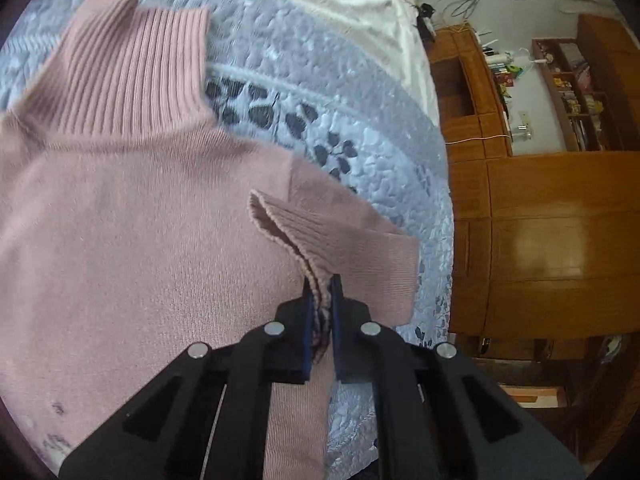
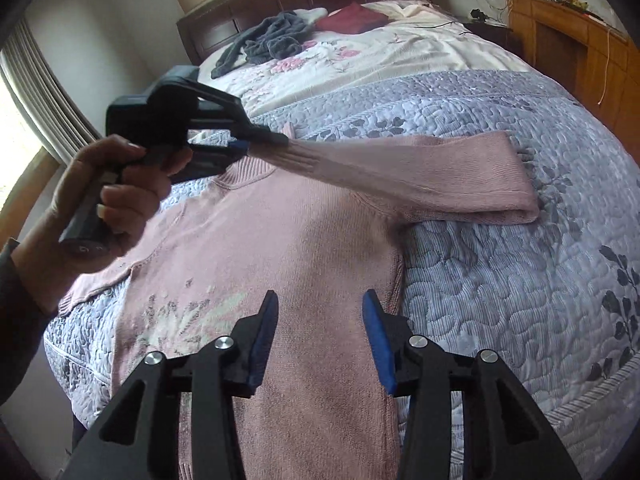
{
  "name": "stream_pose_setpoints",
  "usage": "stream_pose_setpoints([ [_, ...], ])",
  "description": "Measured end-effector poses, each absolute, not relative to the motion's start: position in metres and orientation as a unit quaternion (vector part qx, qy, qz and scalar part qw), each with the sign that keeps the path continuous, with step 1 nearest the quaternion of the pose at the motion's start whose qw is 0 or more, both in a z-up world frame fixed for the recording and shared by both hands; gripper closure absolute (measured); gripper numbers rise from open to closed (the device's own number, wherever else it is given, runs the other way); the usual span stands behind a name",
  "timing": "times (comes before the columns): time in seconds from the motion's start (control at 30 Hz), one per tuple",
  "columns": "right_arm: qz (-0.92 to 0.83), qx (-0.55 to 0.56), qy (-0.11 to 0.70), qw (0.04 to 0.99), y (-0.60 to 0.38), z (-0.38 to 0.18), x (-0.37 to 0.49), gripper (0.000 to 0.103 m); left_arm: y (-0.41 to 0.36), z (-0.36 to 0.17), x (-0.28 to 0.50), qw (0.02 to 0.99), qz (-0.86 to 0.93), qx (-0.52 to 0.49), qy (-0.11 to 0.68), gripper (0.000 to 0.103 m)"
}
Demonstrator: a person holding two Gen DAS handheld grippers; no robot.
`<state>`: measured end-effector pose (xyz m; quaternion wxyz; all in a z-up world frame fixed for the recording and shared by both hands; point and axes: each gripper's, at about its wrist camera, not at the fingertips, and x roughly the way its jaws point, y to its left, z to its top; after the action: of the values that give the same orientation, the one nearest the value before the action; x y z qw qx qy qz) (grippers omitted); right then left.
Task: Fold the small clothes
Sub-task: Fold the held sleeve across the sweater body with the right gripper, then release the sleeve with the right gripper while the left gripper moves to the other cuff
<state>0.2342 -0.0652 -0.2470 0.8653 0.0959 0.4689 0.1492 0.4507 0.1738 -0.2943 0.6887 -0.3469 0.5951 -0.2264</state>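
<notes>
Pinching the ribbed cuff (image 1: pixel 288 236) of a pink sweater (image 1: pixel 132 232), the left claw (image 1: pixel 320 300) has its blue pads pressed together on the knit at lower centre of its own view. From the right wrist view that same left claw (image 2: pixel 248 145) sits at upper left, held by a hand (image 2: pixel 116 196), with the sleeve (image 2: pixel 408 172) stretched out toward the right of the frame and doubled over at its far end. At bottom centre the right claw (image 2: pixel 320 340) is spread wide and holds nothing, poised above the sweater's body. The sweater lies flat on a quilted bed (image 2: pixel 520 280), turtleneck collar (image 1: pixel 132 68) toward the upper left. Judging by this, the sleeve fold is under way; next, the cuff needs carrying inward across the chest and laying down smoothly. No containers are visible.
</notes>
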Motion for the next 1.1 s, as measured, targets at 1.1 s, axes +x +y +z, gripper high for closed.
stream_pose_setpoints([
  [1.1, 0.170, 0.094, 0.491, 0.849, -0.031, -0.258, 0.236, 0.059, 0.441, -0.310, 0.400, 0.721, -0.082, -0.348, 0.593, 0.098],
])
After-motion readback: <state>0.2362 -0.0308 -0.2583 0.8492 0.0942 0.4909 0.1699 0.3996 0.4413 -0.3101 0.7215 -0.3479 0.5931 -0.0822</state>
